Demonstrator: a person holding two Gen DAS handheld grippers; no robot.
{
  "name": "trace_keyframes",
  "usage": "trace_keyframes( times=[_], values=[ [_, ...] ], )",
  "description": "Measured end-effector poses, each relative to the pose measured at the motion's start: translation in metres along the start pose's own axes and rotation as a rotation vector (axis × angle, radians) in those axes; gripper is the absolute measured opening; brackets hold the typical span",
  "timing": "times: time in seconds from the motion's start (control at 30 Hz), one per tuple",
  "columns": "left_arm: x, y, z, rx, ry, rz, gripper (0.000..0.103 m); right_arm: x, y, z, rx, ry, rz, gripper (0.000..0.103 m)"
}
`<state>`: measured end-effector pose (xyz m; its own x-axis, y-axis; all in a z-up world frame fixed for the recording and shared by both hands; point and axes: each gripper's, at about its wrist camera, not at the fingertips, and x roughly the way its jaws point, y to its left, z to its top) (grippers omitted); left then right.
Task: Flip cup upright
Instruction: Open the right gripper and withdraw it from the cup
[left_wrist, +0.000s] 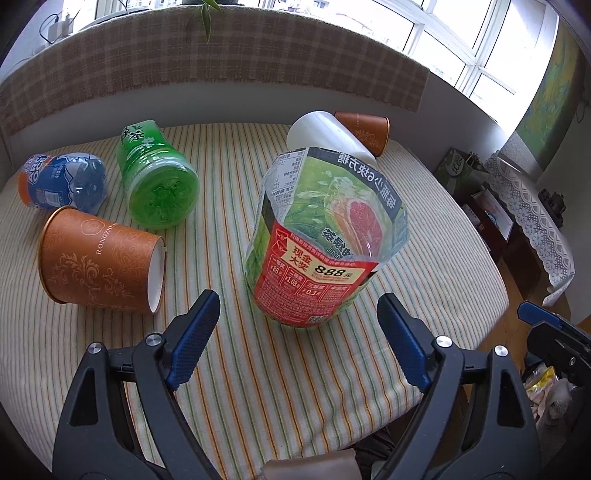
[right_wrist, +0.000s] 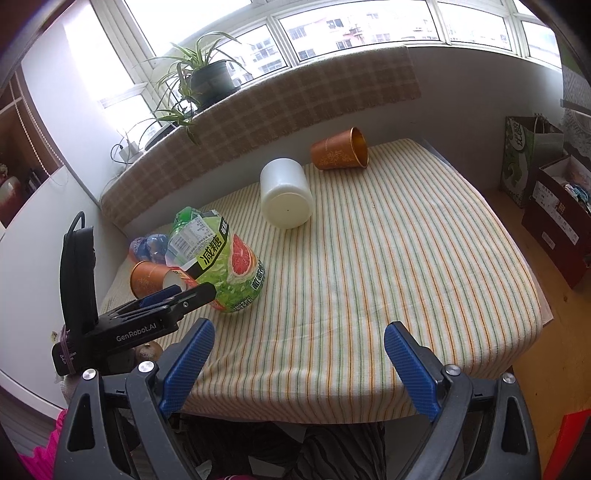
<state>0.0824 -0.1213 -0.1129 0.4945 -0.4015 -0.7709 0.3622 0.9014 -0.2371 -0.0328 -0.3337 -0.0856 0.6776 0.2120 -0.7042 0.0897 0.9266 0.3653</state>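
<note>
Big striped table (right_wrist: 369, 258) with a bare patch on the right side, open all the way to the near and right edges. Checked cloth (right_wrist: 280, 107) along the wall at the far edge, just under the windows, with a plant (right_wrist: 195, 81) on the sill.

Cut bottle cup (left_wrist: 325, 236) with grapefruit label standing on its flat end, near the middle-left of the table, jagged open rim facing up, close to the near edge. White cup (right_wrist: 286, 192) lying on its side behind it, flat bottom facing the camera. Green bottle cup (left_wrist: 157, 177) on its side to the left. Brown cup (left_wrist: 103, 262) on its side at the left, white inside showing. Second brown cup (right_wrist: 340, 153) lying near the far edge. Blue bottle cup (left_wrist: 62, 182) tipped over at the far left.

Left gripper (left_wrist: 298, 317) just in front of the grapefruit cup, blue pads wide apart, holding nothing. Right gripper (right_wrist: 299, 350) over the near edge, pads wide apart too, nothing between
</note>
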Motion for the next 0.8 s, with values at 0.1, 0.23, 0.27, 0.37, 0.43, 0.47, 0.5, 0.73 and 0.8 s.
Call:
trace_keyframes(
  times=[0.1, 0.23, 0.27, 0.37, 0.43, 0.47, 0.5, 0.73, 0.8],
  values=[
    [-0.01, 0.006, -0.007, -0.005, -0.012, 0.01, 0.089, -0.002, 0.008, 0.002, -0.033, -0.023, -0.013, 0.095],
    [-0.03, 0.013, -0.015, -0.013, -0.056, 0.036, 0.089, -0.006, 0.025, 0.003, -0.103, -0.067, -0.047, 0.095],
    [-0.036, 0.013, -0.016, -0.014, -0.075, 0.048, 0.089, -0.008, 0.029, 0.004, -0.123, -0.082, -0.059, 0.095],
    [-0.059, 0.015, -0.02, -0.01, -0.156, 0.1, 0.089, -0.013, 0.042, 0.005, -0.175, -0.135, -0.084, 0.095],
    [-0.074, 0.015, -0.021, -0.005, -0.213, 0.134, 0.089, -0.016, 0.05, 0.005, -0.204, -0.17, -0.094, 0.098],
    [-0.082, 0.014, -0.022, -0.002, -0.241, 0.151, 0.089, -0.018, 0.054, 0.005, -0.217, -0.186, -0.098, 0.098],
    [-0.089, 0.013, -0.022, 0.002, -0.269, 0.169, 0.089, -0.019, 0.058, 0.005, -0.23, -0.201, -0.102, 0.098],
    [-0.131, 0.005, -0.027, 0.02, -0.422, 0.251, 0.103, -0.028, 0.08, 0.0, -0.303, -0.281, -0.13, 0.1],
    [-0.141, 0.003, -0.031, 0.023, -0.457, 0.264, 0.103, -0.031, 0.084, -0.002, -0.314, -0.298, -0.134, 0.1]
  ],
)
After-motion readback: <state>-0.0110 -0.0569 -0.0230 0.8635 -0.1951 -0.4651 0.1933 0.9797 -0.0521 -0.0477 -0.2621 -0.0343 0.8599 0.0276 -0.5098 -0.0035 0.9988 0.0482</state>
